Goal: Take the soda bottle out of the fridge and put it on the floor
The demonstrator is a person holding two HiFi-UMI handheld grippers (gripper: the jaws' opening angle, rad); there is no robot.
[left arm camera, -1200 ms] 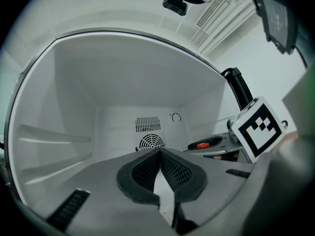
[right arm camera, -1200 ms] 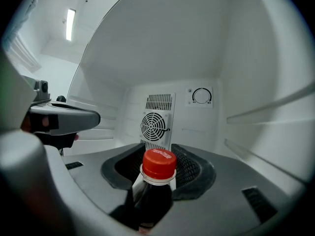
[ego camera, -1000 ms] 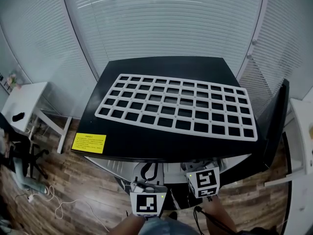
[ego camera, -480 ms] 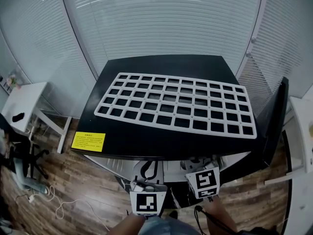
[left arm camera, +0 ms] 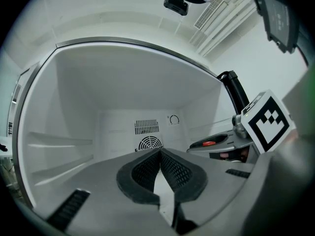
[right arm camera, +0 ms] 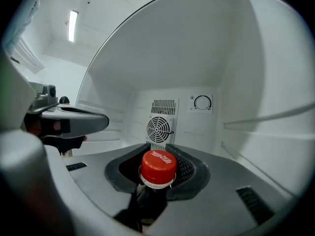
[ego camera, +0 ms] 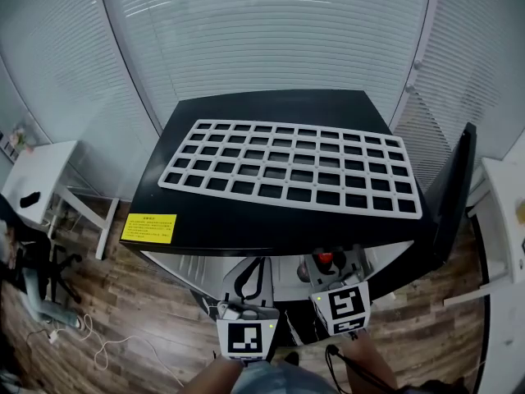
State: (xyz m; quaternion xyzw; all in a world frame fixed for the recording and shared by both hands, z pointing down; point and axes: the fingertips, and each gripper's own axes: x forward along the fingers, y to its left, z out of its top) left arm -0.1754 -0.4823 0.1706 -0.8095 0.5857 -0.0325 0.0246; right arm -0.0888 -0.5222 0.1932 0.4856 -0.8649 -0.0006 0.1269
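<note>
The right claw (right arm camera: pixel 158 150) is reaching into the open fridge (right arm camera: pixel 197 58), and its jaws have just been closing. They are now pinching the neck of the bottle (right arm camera: pixel 157 168), just under the red cap. The bottle is standing upright inside the fridge (the back wall with its fan is well behind it). The left claw (left arm camera: pixel 160 151) is pointing into the fridge just beside the right one, with its jaws pressed together.

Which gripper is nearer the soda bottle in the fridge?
Right. The right gripper has just been closing its jaws on the neck of the soda bottle; the left gripper sits beside it, to its left, jaws together and empty.
</note>
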